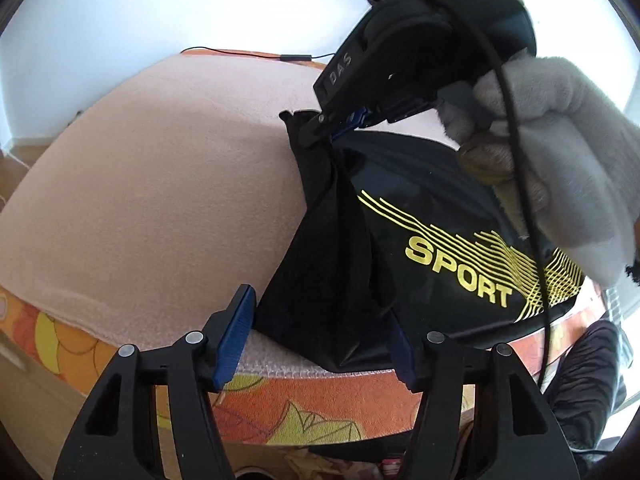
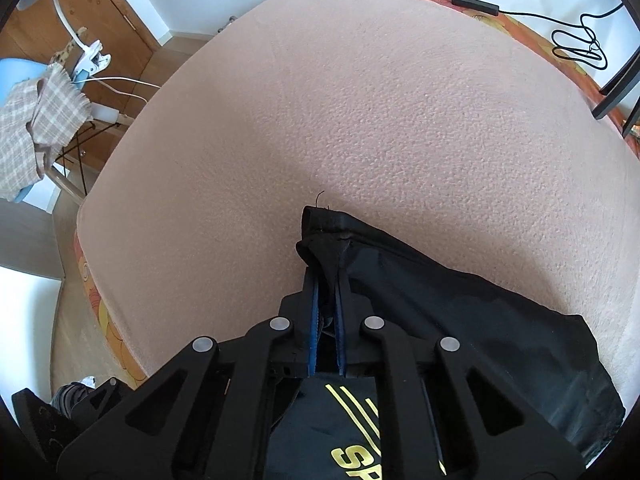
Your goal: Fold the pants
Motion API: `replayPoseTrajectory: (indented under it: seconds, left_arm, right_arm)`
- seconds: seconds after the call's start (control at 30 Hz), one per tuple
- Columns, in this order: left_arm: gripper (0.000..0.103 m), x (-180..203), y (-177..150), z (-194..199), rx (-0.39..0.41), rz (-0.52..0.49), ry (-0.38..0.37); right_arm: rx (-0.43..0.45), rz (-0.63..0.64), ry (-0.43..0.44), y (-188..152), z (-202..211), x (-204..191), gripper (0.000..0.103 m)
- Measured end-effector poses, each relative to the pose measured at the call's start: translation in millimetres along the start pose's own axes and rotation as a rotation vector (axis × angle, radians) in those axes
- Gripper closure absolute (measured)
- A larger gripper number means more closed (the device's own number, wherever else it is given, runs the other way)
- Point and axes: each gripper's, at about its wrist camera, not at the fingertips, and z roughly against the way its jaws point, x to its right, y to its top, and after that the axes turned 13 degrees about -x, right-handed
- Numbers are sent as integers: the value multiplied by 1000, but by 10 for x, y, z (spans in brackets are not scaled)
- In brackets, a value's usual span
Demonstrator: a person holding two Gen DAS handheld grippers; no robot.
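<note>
Blue-padded fingers (image 1: pixel 234 336) of the left tool (image 1: pixel 320 340) stand wide apart at the bed's near edge — the lower fold of the black pants (image 1: pixel 400 240) hangs between them, gripped by neither. Those pants, printed with a yellow "SPORT" logo (image 1: pixel 460 270), lie bunched on the pink blanket (image 1: pixel 160 180) that covers the bed. Farther back, the right tool (image 1: pixel 344 126) — held by a grey-gloved hand (image 1: pixel 560 140) — is pinched closed on the pants' hem corner. From its own camera, the right tool (image 2: pixel 325 300) clamps that black corner (image 2: pixel 324 232) between nearly touching pads.
</note>
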Motion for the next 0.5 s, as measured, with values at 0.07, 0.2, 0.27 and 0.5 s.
replayPoseTrajectory:
  seconds: [0.07,0.2,0.27,0.5]
  left_arm:
    - [43,-3,6,-10,6,-1,-10]
    - [85,-46,28,-33,4,2,-63]
    - [93,-58,38,-9,13,11,-97]
    - [97,155,144,252,83,-20,-156]
  right_arm:
    - [12,-7,22,25,60,14,96]
    - [42,-13,48,-19,215,87,96]
    - [53,-17,65,-14,252,123,96]
    - [112,-35,93,-137,534,306,96]
